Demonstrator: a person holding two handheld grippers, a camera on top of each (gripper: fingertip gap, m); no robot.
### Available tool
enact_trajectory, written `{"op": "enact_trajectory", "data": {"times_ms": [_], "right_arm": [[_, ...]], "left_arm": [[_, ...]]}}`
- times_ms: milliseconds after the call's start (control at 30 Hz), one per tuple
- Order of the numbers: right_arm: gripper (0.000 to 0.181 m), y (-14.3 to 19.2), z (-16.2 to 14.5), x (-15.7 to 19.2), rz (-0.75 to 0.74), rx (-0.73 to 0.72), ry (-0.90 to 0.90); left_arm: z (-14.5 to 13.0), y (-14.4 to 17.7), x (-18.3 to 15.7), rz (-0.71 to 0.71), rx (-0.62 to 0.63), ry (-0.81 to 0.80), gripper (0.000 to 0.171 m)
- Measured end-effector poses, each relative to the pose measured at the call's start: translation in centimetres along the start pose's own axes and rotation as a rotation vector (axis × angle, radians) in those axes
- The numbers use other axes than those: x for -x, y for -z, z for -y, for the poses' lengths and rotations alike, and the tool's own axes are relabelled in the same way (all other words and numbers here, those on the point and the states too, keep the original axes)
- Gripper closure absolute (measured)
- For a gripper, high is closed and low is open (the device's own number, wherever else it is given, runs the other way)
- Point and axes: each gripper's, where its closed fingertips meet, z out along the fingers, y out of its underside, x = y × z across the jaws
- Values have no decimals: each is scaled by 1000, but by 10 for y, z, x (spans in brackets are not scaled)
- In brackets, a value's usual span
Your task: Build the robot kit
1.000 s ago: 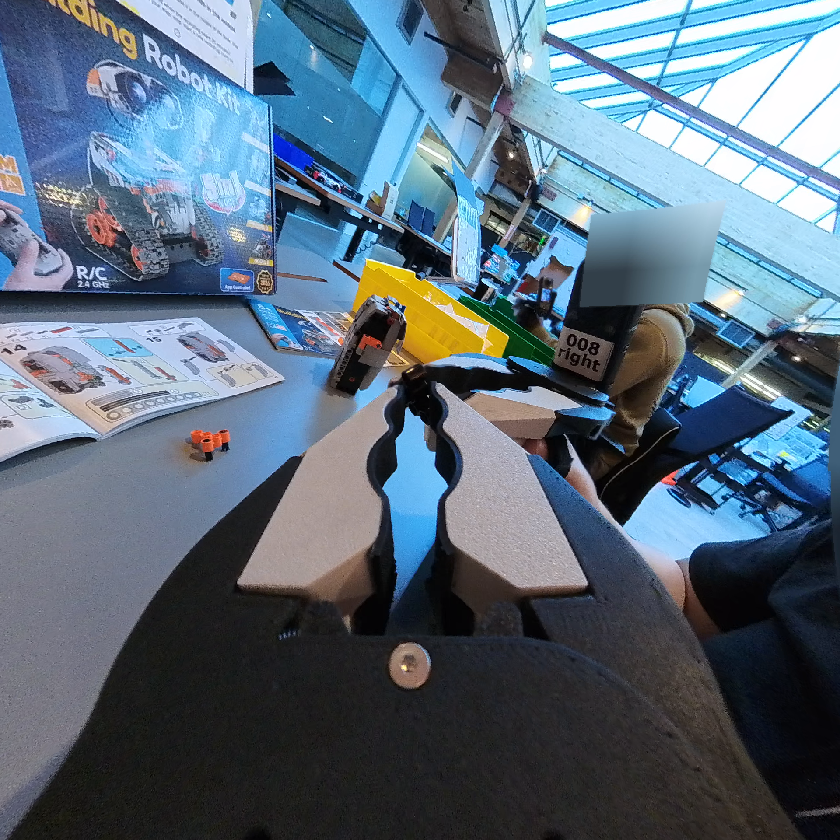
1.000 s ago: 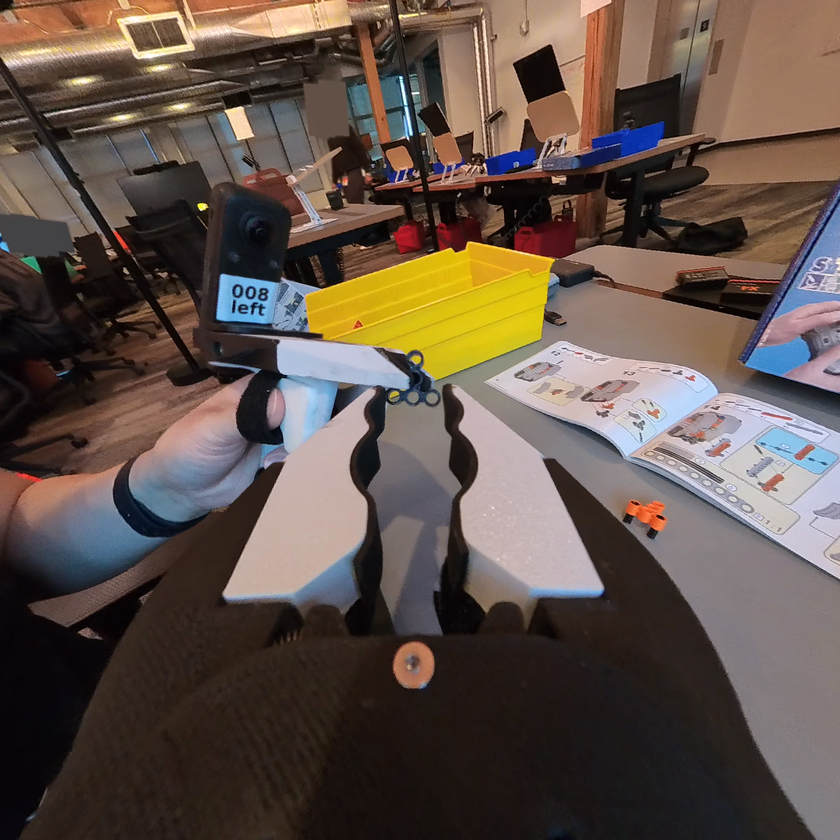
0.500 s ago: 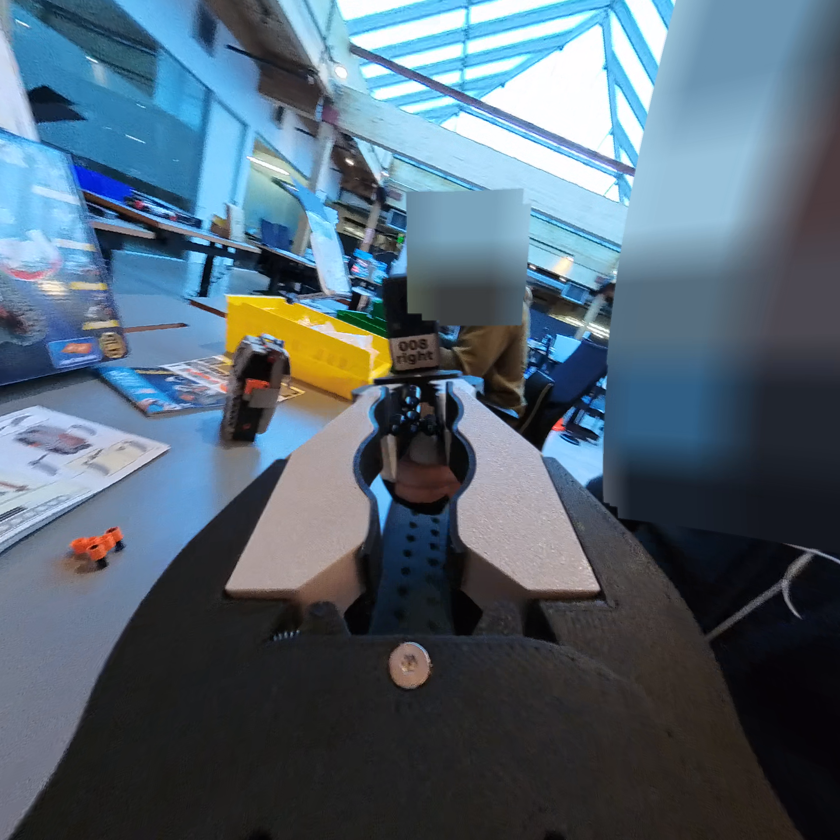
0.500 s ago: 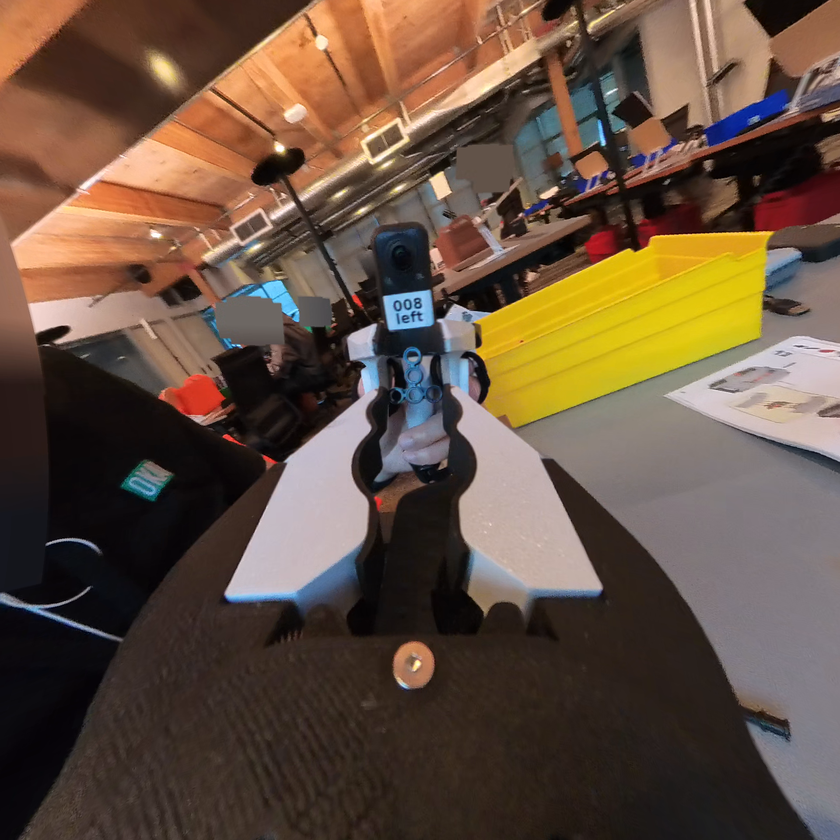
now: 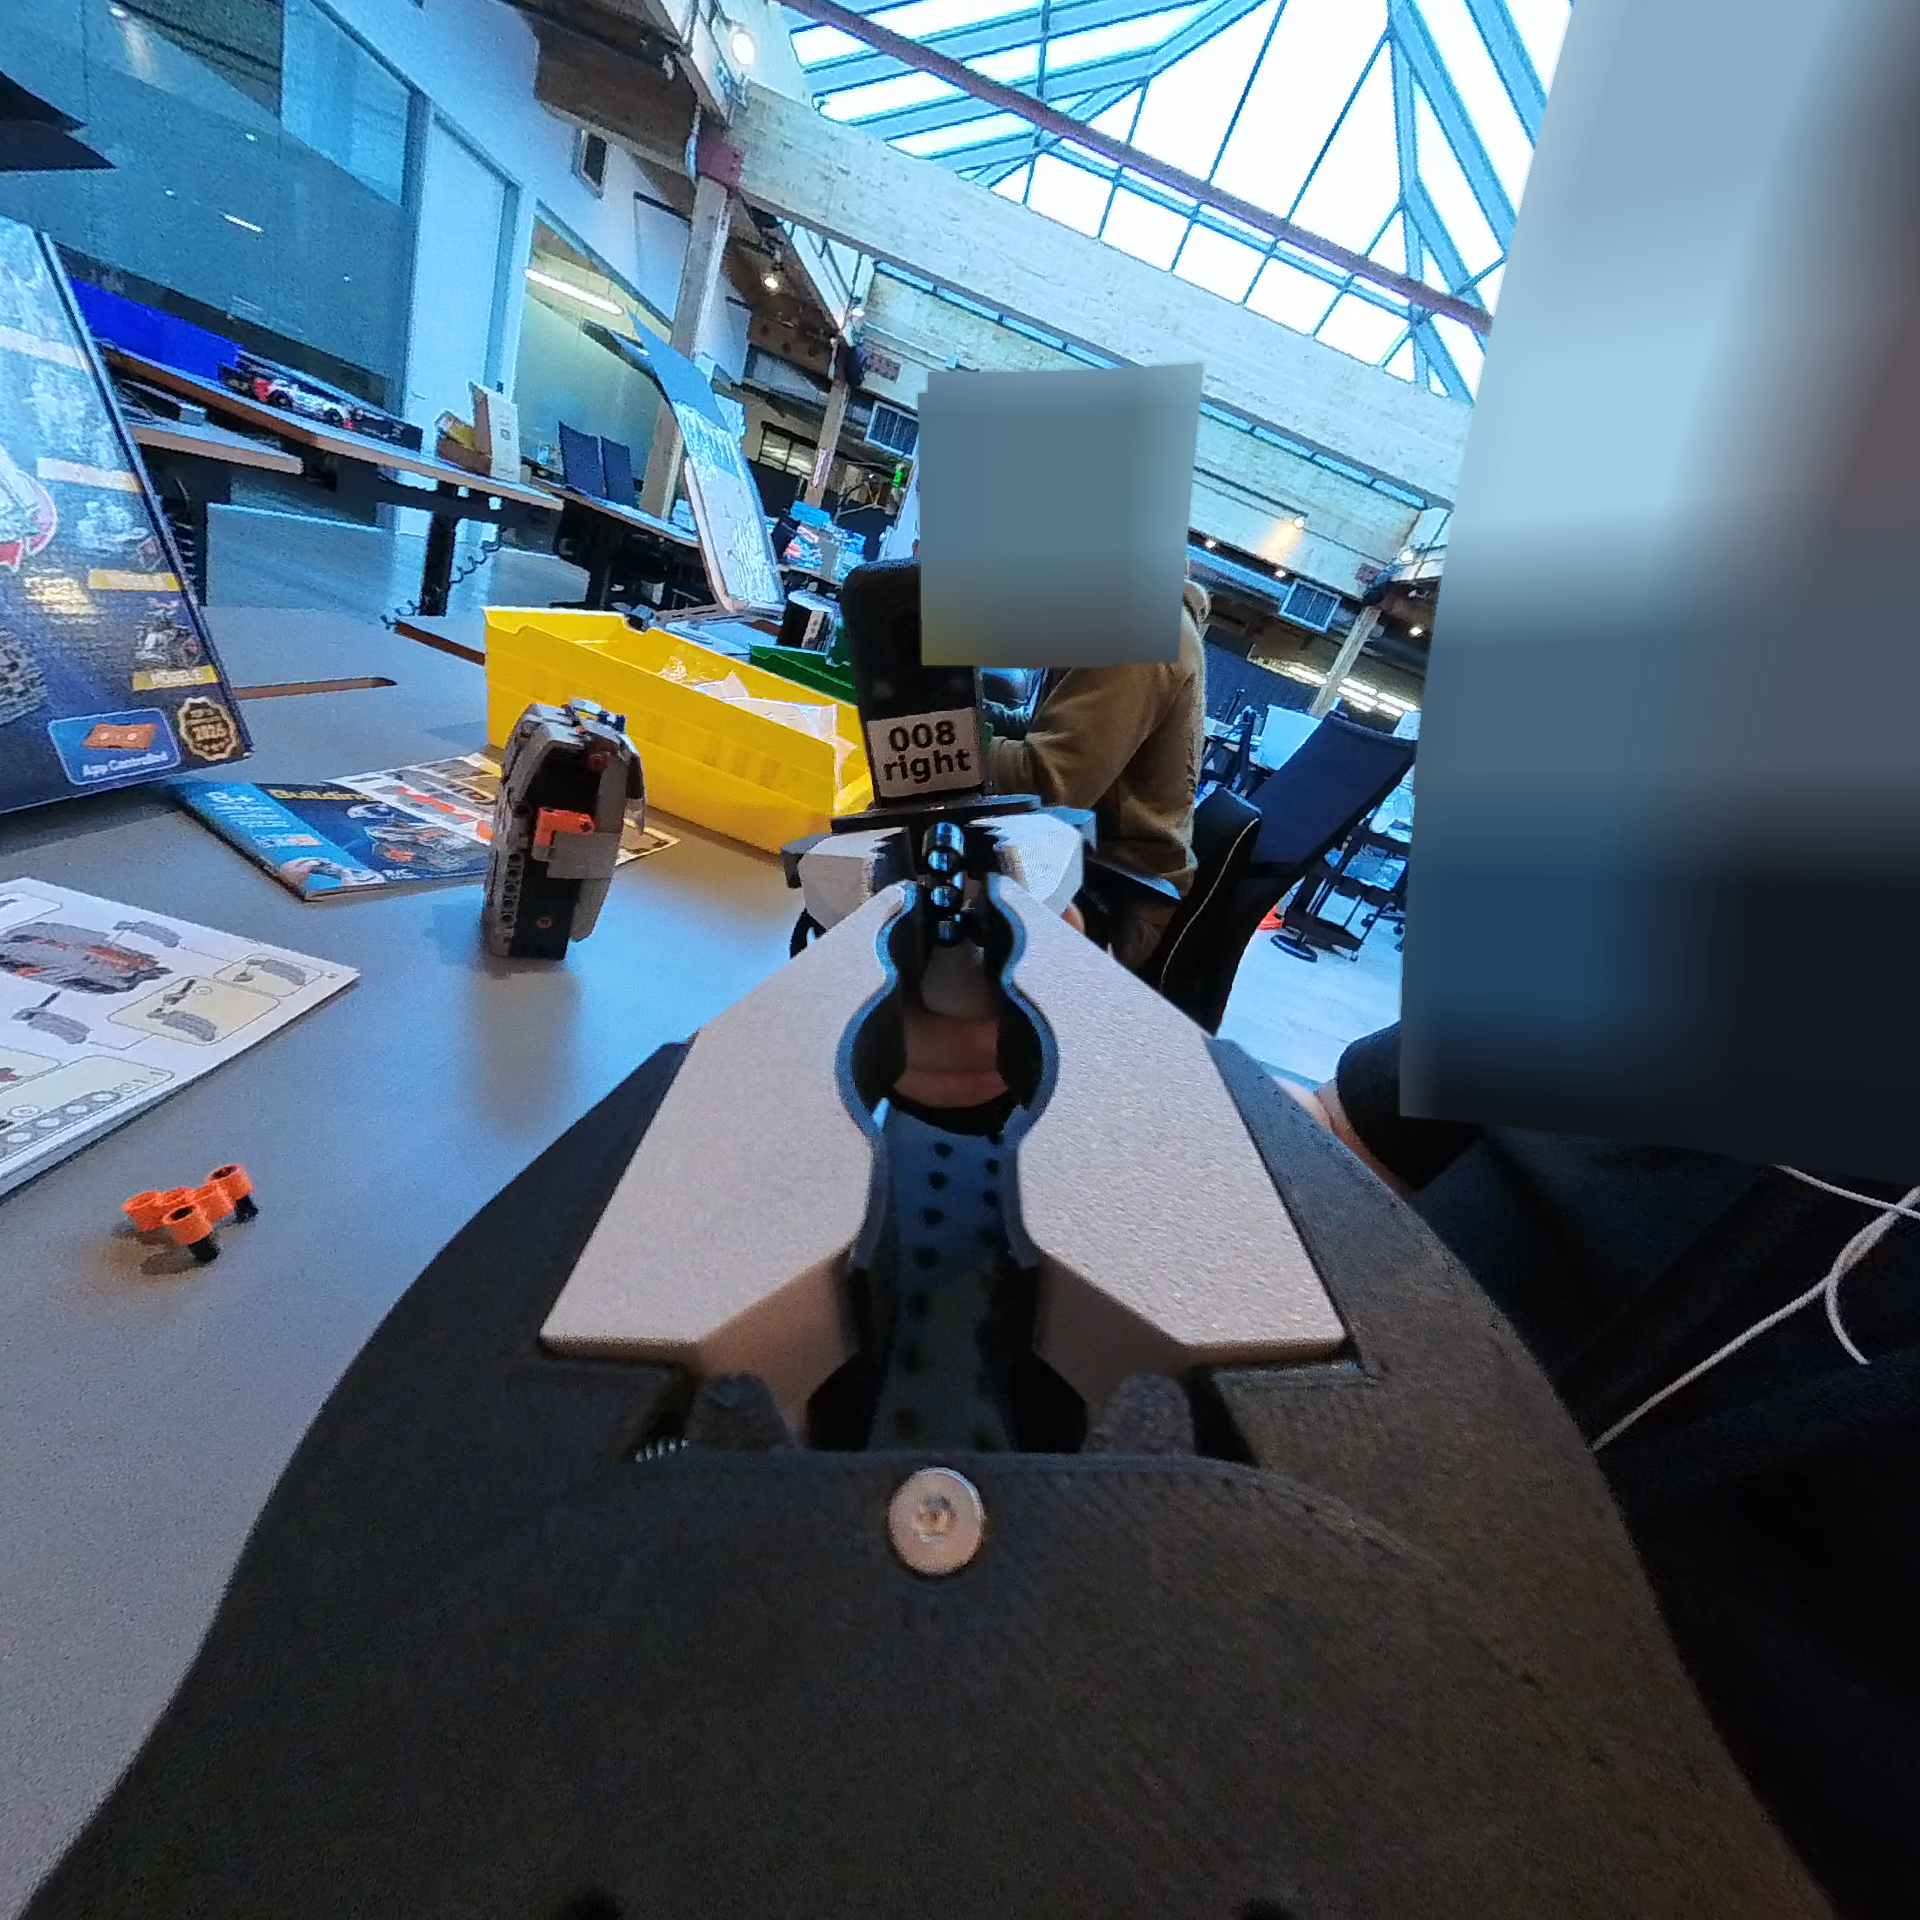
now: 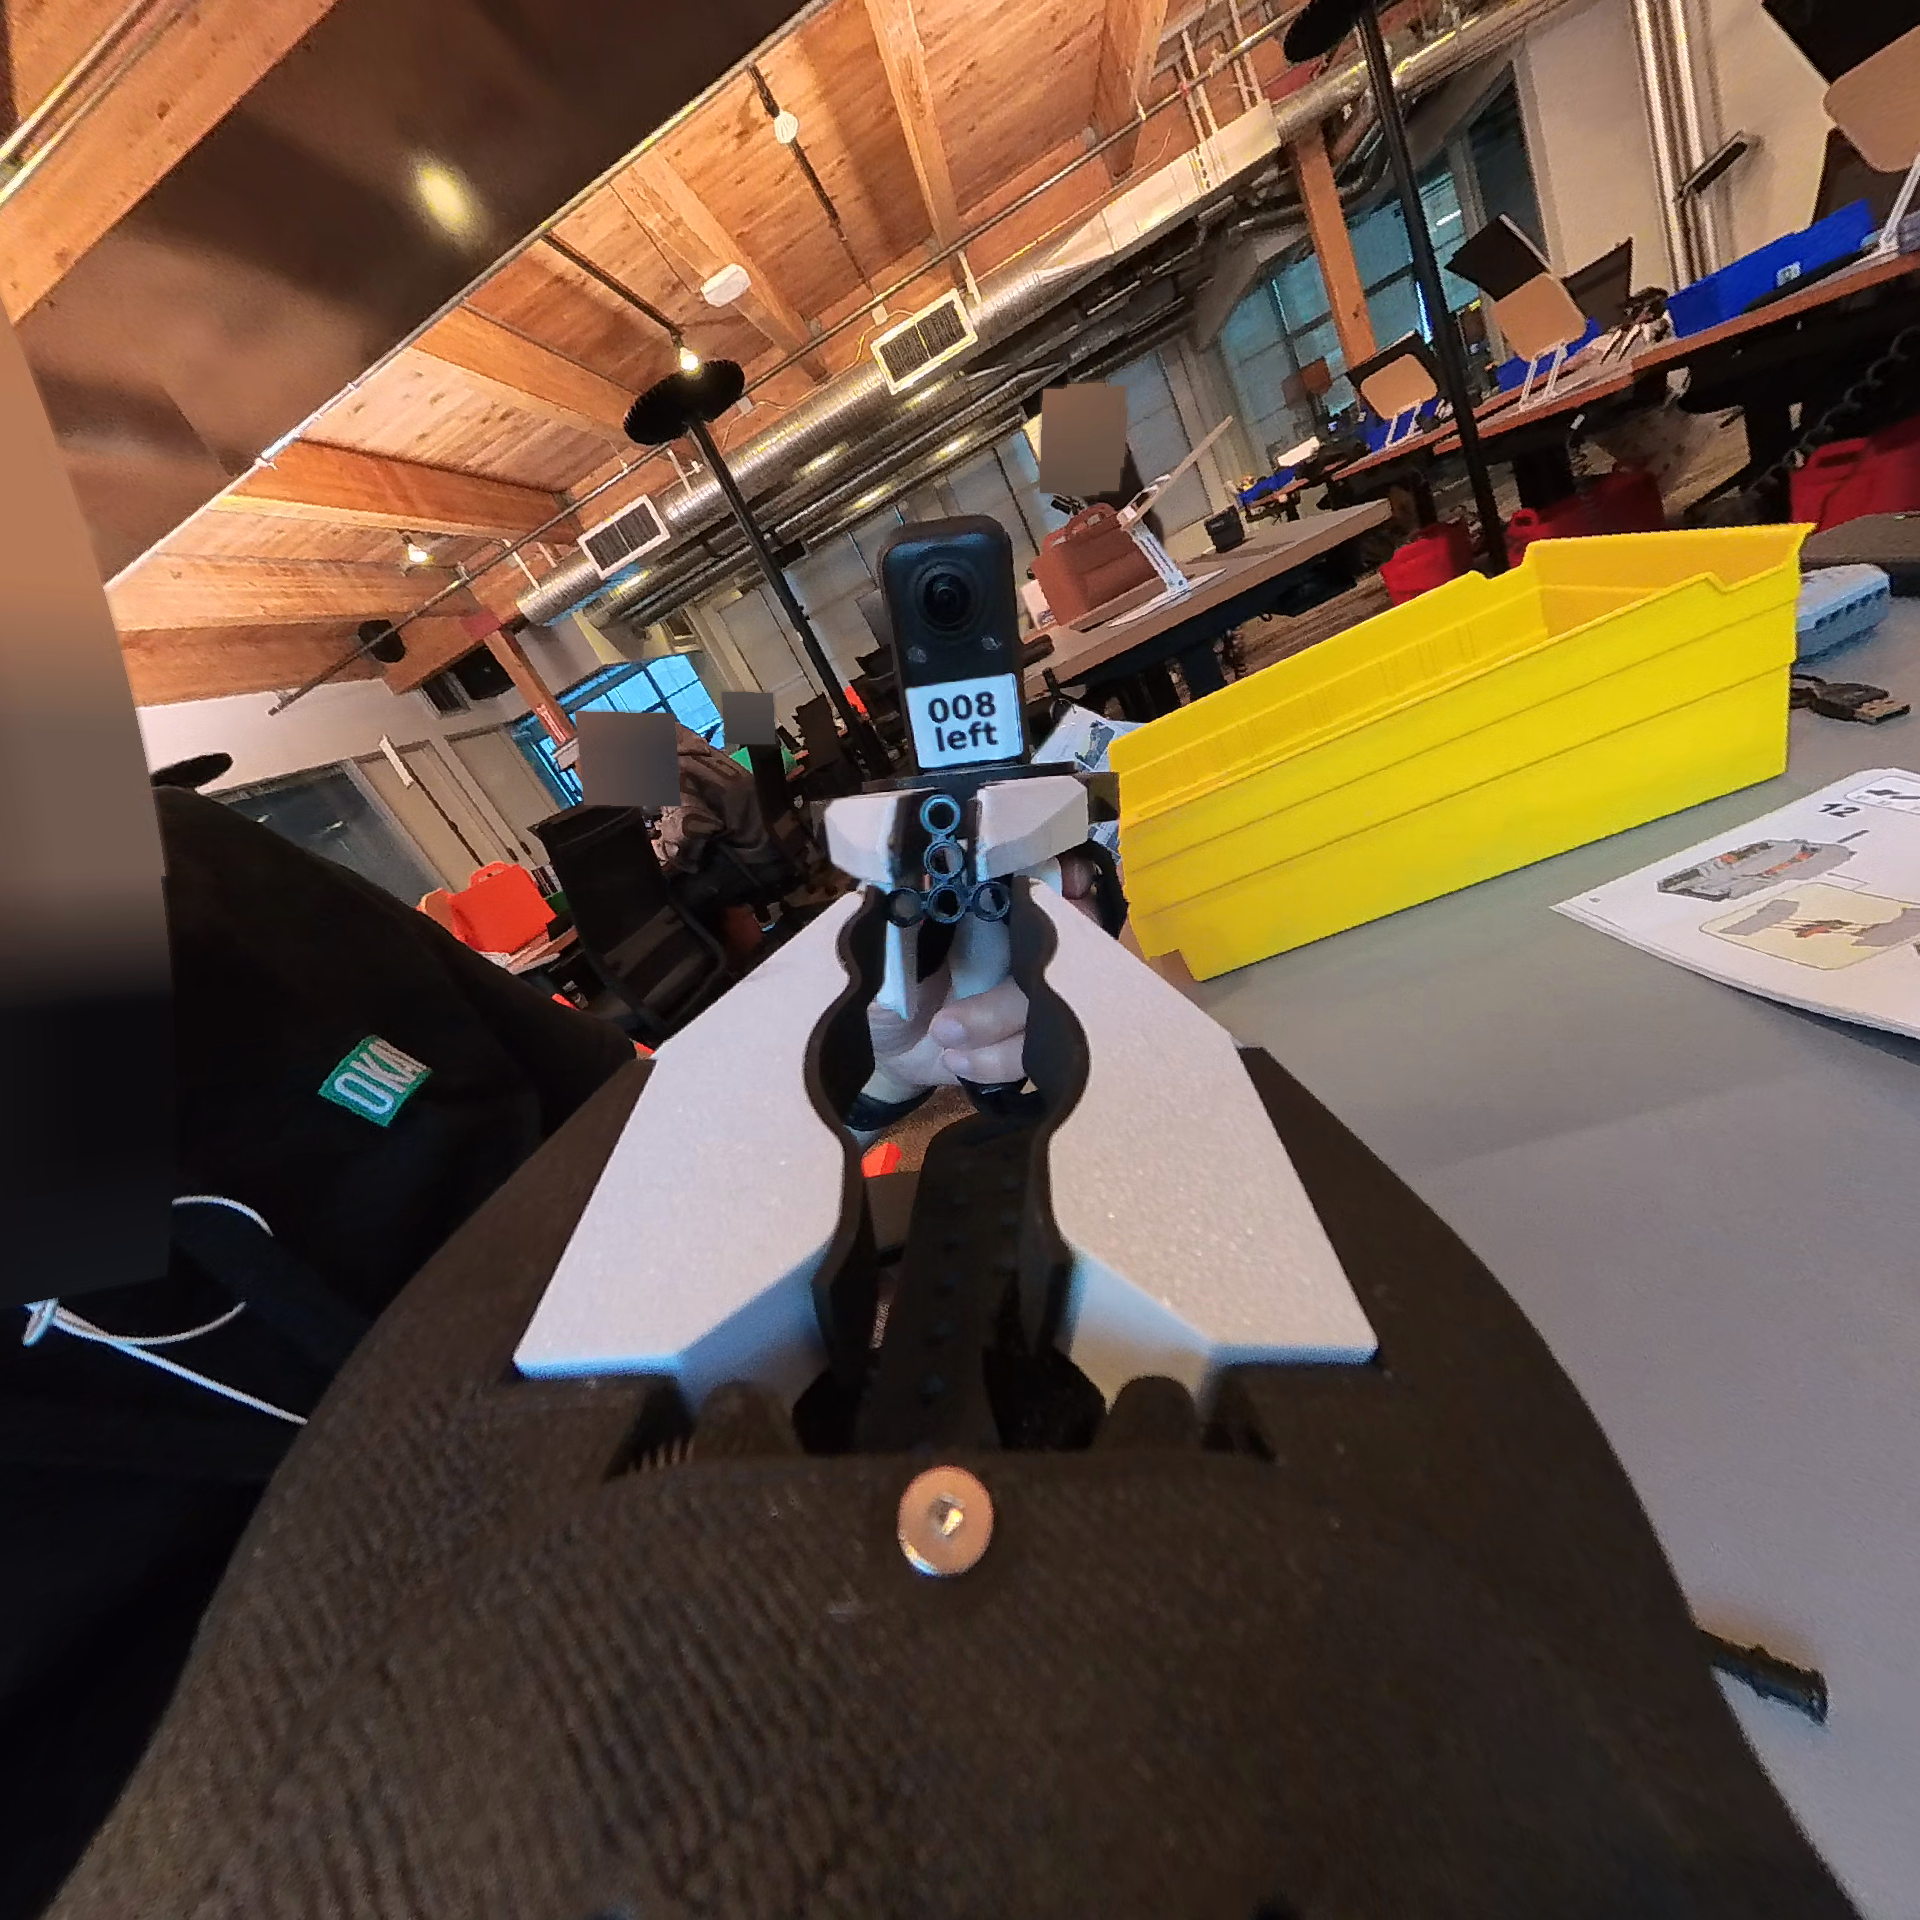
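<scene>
A small black T-shaped beam with round holes hangs in the air between my two grippers, which face each other tip to tip above the grey table. My right gripper is shut on its lower crossbar. My left gripper pinches the upright stem, as the right wrist view shows. In the left wrist view the beam shows as a short dark stack at my tips, with the right gripper just behind it. A hand shows behind each gripper.
On the table are a yellow bin, a partly built grey and black model, a small orange piece, an open instruction booklet, a kit box and a black pin. The person's dark clothing is close by. The small orange piece is about 20 cm from my right fingertips.
Both grippers have swung from crossing at an angle to facing each other head-on and tilted upward. The black beam stayed at the right gripper's tips.
</scene>
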Motion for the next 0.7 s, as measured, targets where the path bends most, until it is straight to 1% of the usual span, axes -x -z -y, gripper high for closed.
{"op": "enact_trajectory", "data": {"times_ms": [33, 133, 167, 200, 233, 267, 300, 333, 367, 400, 467, 500, 533, 600, 633, 700], "right_arm": [[160, 0, -1, 0, 4, 3, -2], [159, 0, -3, -3, -13, -1, 25], [155, 1, -1, -6, -30, 0, 53], [142, 6, 1, -9, -55, 15, 92], [137, 14, 4, -14, -88, 44, 152], [144, 26, 4, -28, -156, 101, 219], [149, 41, 0, -49, -263, 184, 267], [149, 57, -7, -72, -368, 289, 314], [149, 71, -20, -93, -451, 409, 346], [149, 81, -36, -107, -490, 509, 346], [150, 88, -70, -117, -473, 657, 297], [151, 91, -85, -119, -454, 738, 321], [151, 94, -94, -122, -440, 804, 385], [154, 93, -100, -120, -355, 862, 526], [154, 93, -98, -123, -338, 878, 570], [156, 92, -96, -128, -293, 902, 599]], "left_arm": [[-1, 0, 2, 13, 7, -7, 169], [-4, 2, 5, 41, 26, -26, 169], [-3, 4, 8, 58, 27, -27, 169], [-1, 6, 10, 70, 15, -27, 169], [2, 10, 10, 75, -4, -21, 169], [6, 15, 11, 80, -23, -10, 169], [9, 20, 13, 89, -40, 0, 168], [12, 25, 14, 98, -55, 7, 168], [14, 29, 14, 105, -67, 9, 169], [15, 33, 15, 114, -75, 9, 168], [15, 38, 16, 127, -82, 10, 169], [14, 40, 15, 128, -85, 13, 169], [13, 41, 15, 127, -88, 18, 169], [11, 42, 14, 122, -85, 31, 169], [9, 42, 14, 123, -78, 33, 169], [7, 42, 13, 126, -59, 33, 169]]}}
